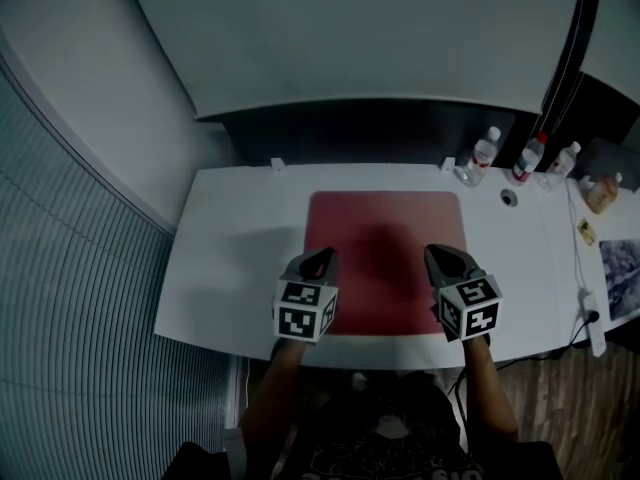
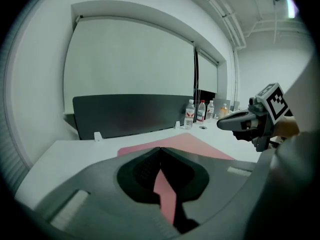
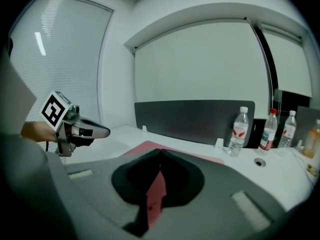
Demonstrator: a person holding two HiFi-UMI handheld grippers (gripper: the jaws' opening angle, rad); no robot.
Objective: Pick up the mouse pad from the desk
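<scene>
From the head view, the mouse pad [image 1: 385, 230] lies flat in the middle of the white desk [image 1: 235, 248]: a plain dull-red rectangle with rounded corners and no print on it. The left gripper [image 1: 318, 260] and right gripper [image 1: 440, 258] sit over its near half, each carrying a cube of black-and-white square markers. Three bottles [image 1: 484, 155] with red labels stand at the desk's back right, their print too small to read. In the left gripper view, the tongs are pressed together with nothing between them, and the red pad [image 2: 190, 143] stretches ahead. In the right gripper view, the tongs are likewise closed and empty above the pad [image 3: 150, 147]. The nearest bottle's label [image 3: 240, 132] is red and white but unreadable.
</scene>
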